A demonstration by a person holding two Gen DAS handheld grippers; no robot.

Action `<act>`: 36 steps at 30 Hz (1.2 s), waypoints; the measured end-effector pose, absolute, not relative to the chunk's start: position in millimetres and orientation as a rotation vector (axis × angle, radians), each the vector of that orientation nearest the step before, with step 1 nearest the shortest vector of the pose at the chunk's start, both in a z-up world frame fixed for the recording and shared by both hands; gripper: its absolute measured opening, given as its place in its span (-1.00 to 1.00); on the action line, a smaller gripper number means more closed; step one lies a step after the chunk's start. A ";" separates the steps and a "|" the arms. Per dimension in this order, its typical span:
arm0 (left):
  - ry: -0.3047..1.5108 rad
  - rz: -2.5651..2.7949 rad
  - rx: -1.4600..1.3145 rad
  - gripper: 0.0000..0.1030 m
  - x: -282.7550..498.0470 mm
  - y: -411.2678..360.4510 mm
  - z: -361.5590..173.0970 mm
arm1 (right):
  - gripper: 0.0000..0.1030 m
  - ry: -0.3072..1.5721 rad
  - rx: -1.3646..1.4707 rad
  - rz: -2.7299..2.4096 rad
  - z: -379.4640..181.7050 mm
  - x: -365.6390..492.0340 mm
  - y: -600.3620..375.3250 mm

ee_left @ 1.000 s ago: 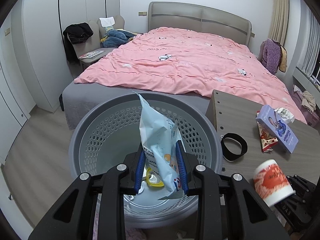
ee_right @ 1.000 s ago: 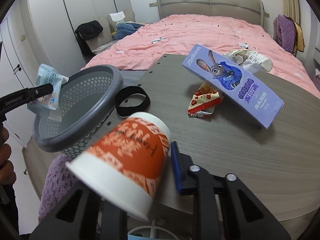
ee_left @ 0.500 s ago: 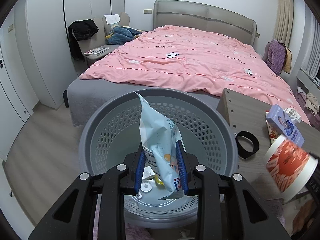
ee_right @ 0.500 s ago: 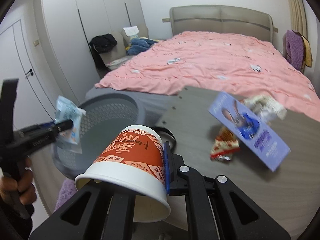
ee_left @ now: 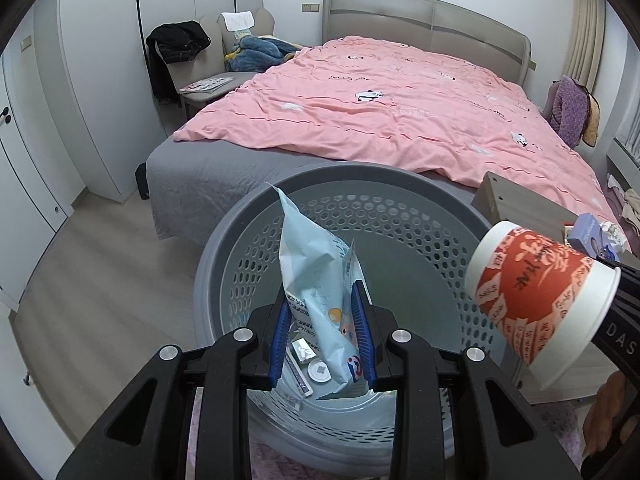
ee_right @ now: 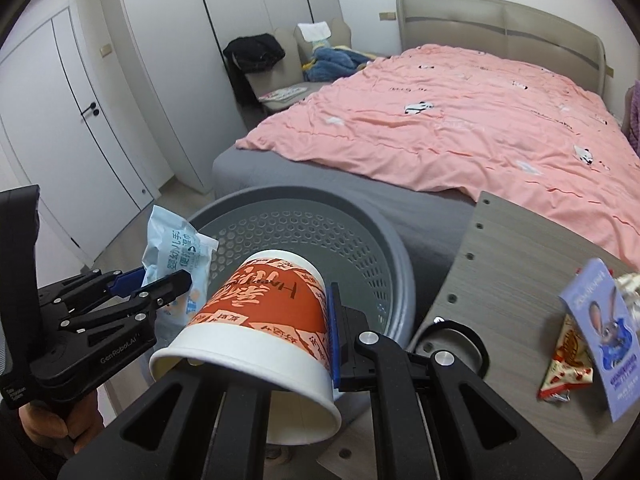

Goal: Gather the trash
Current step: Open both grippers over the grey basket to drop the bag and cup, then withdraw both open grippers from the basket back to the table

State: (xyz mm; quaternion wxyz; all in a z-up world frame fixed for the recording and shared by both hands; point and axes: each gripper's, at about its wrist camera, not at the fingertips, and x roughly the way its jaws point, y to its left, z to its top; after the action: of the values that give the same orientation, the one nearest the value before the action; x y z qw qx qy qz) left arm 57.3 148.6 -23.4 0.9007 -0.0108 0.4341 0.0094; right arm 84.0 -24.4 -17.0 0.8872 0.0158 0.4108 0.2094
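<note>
Left gripper [ee_left: 322, 340]: pointing steeply down over the mouth of the grey basket [ee_left: 224, 240], its blue pads clamping a pale blue wipes pack [ee_left: 316, 280] that is sticking up between them.
Left hand [ee_right: 60, 428]: wrapping around the black handle at the lower left of the right wrist view; "GenRobot.AI" is printed on the tool body.
Right gripper [ee_right: 256, 332]: tilting down toward the basket, jaws gripping a red-and-white paper cup [ee_right: 264, 316]; only the right blue pad is showing, pressing against the cup's wall, the other hiding behind the cup.
Paper cup: lying on its side in the grip, base toward the basket, open mouth toward the camera, hanging by the basket's rim nearest the table [ee_right: 520, 280].
Cup writing: black brush-style script and small red panels of characters, too distorted to read.
Wipes pack writing: Chinese characters in dark blue, partly creased.
Basket contents: small wrappers and a round white lid [ee_left: 320, 370] lying at the bottom.
Table's right edge: a purple carton [ee_right: 608, 332] reading "Zootopia" with a cartoon rabbit, touching a red snack wrapper [ee_right: 564, 364].
Table's near-left corner: a black ring [ee_right: 452, 344] lying flat.
</note>
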 end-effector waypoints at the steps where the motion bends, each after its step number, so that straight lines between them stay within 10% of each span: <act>1: 0.902 0.019 -0.024 -0.44 58.7 150.6 -24.3 | -0.85 0.863 0.026 0.434 -18.1 86.2 -21.5; 6: 0.911 0.024 -0.025 -0.40 63.8 157.1 -26.2 | -0.75 0.890 0.001 0.431 -20.5 92.1 -12.6; 11: 0.913 0.036 -0.015 0.02 62.8 157.0 -27.0 | -0.11 0.873 -0.015 0.412 -18.0 92.0 -11.1; 36: 0.878 0.062 -0.039 0.20 49.6 155.1 -20.3 | 0.05 0.858 -0.007 0.404 -14.8 85.1 -17.4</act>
State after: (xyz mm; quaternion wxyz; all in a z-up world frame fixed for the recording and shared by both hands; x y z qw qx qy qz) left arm 49.6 155.1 -20.3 0.9044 -0.0190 0.4251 0.0301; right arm 85.1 -17.4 -14.8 0.8896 -0.0034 0.4132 0.1946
